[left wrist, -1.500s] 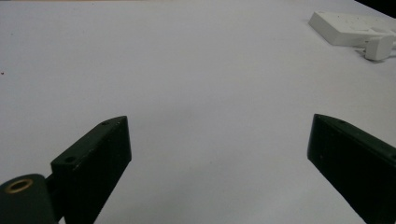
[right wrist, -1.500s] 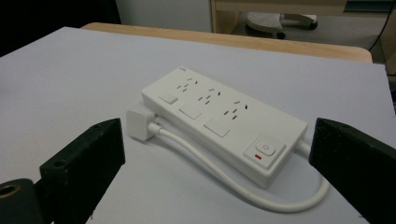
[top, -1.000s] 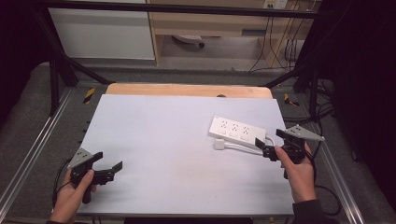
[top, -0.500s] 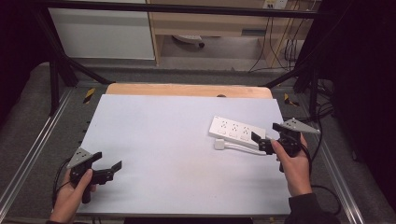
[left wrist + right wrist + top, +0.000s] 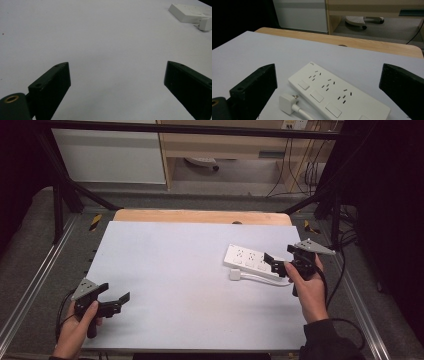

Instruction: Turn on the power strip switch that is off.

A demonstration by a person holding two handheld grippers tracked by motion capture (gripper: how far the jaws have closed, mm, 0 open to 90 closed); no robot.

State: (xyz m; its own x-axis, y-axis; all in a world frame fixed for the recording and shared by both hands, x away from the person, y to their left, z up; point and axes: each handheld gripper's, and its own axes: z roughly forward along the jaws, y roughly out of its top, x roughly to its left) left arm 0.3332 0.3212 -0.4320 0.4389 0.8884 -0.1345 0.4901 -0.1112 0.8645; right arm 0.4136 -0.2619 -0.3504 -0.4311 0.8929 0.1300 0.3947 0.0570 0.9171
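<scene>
A white power strip [image 5: 248, 261] lies flat on the right side of the table [image 5: 175, 270], its plug [image 5: 288, 103] resting just beside its near edge. The right gripper [image 5: 274, 264] hangs spread wide right at it, while the left gripper [image 5: 117, 302] waits released, well apart. To grasp cleanly, I would straddle the strip's narrow width, keeping clear of the cord.

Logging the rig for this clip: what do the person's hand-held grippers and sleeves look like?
Each black hand-held gripper, left and right, has two flat black jaws with small screw holes, a grey three-cornered plate on top and a trailing black cable. The right forearm wears a dark sleeve.
</scene>
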